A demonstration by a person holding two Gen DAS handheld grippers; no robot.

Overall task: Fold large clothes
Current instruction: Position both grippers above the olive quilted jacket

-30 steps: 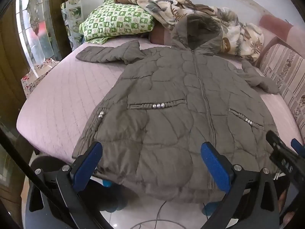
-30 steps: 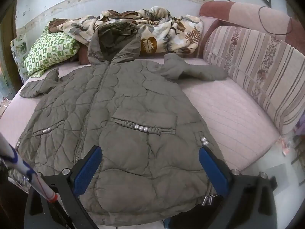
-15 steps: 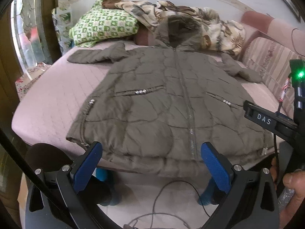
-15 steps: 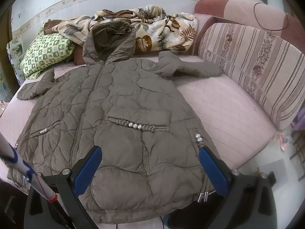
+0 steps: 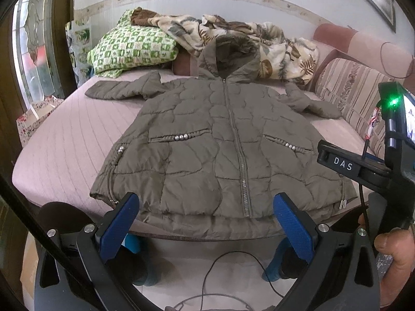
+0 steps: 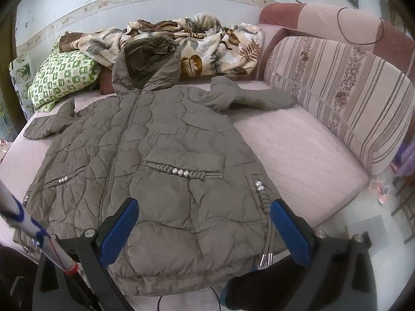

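In your left wrist view you can read one label: white capitals "DAS" on a small black plate (image 5: 343,163) fixed to the dark bar of the right gripper (image 5: 363,171), which reaches in from the right edge. Nothing else carries legible writing in either of your two views.

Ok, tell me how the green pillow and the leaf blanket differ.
The green pillow has a green-and-white checked pattern; the leaf blanket is cream with brown leaves. The pillow keeps a plump, smooth shape, while the blanket is crumpled in a loose heap. The pillow sits at the left end of the bed; the blanket spreads behind the jacket's hood toward the striped cushion. Both lie against the wall at the far side of the bed, and the blanket overlaps the pillow's top.
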